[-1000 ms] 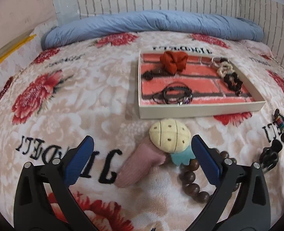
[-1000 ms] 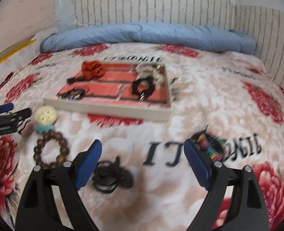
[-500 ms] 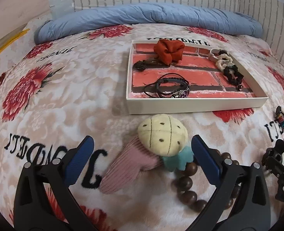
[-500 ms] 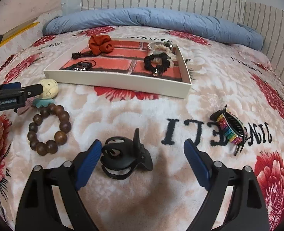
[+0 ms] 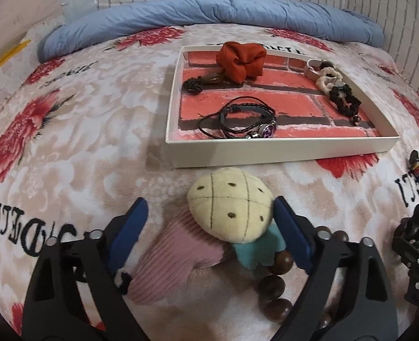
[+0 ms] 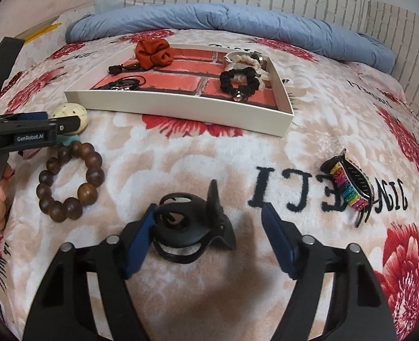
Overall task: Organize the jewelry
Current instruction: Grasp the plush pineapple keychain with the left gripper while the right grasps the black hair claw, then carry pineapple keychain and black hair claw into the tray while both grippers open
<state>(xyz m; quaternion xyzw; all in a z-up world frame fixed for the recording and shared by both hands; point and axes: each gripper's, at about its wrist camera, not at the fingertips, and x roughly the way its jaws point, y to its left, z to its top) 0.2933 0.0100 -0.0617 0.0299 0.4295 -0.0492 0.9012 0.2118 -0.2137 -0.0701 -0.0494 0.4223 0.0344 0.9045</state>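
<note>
A shallow white tray [image 5: 280, 152] with a brick-print floor holds an orange scrunchie [image 5: 241, 61], black cord bracelets [image 5: 239, 119] and a black scrunchie [image 5: 344, 101]. My left gripper [image 5: 210, 221] is open around a plush hair clip [image 5: 232, 204] with a cream head, pink and teal parts. Brown wooden beads [image 6: 70, 182] lie beside it. My right gripper [image 6: 209, 221] is open around a black claw clip [image 6: 189, 233]; its left finger touches the clip. A rainbow claw clip [image 6: 348, 187] lies to the right.
The floral blanket [image 6: 181, 156] covers the bed. A rolled blue quilt [image 5: 209, 11] lies along the brick-pattern wall at the back. The tray [image 6: 181, 108] stands just beyond both grippers. The left gripper [image 6: 24, 133] and the hand holding it show at the right wrist view's left edge.
Both grippers moved forward and down. The left fingers now flank the plush clip and the right fingers flank the black claw clip. Both stayed open.
</note>
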